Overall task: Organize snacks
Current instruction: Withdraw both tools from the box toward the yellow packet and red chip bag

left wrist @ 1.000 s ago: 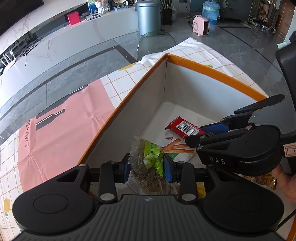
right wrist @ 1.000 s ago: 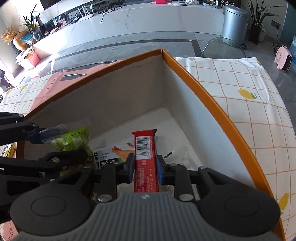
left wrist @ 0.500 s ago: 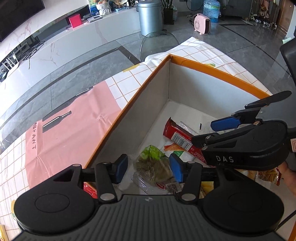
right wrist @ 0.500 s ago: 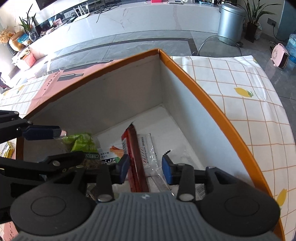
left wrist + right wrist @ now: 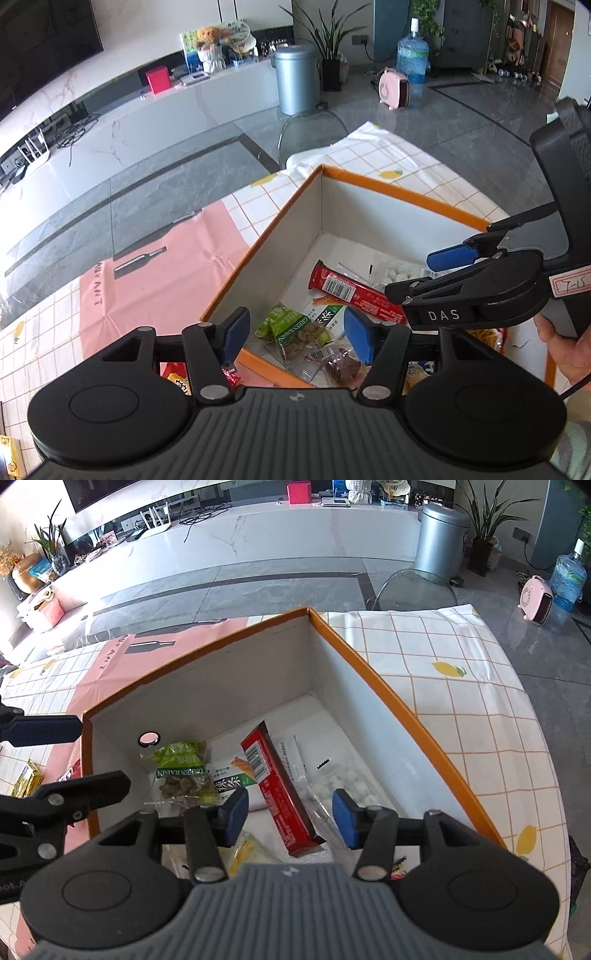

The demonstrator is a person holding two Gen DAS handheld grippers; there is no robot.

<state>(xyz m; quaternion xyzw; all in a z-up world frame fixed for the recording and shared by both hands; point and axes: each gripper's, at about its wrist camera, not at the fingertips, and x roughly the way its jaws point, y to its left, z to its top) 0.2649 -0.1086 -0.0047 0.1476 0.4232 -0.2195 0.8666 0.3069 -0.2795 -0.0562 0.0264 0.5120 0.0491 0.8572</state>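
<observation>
Above orange-rimmed box [image 5: 406, 716]: left gripper [image 5: 291, 334] and right gripper [image 5: 286, 814], both spread wide, holding nothing. Green raisin packet [image 5: 181, 775] near box's left wall; red snack bar [image 5: 280, 790] mid-floor, beside clear candy bag [image 5: 343, 779].

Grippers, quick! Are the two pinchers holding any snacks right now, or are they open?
Left gripper: open, holding nothing; the green raisin packet lies in the box below.
Right gripper: open, holding nothing; the red snack bar lies in the box.

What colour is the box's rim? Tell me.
Orange, on the box's rim, with white inside walls; the right wrist view shows it best.
</observation>
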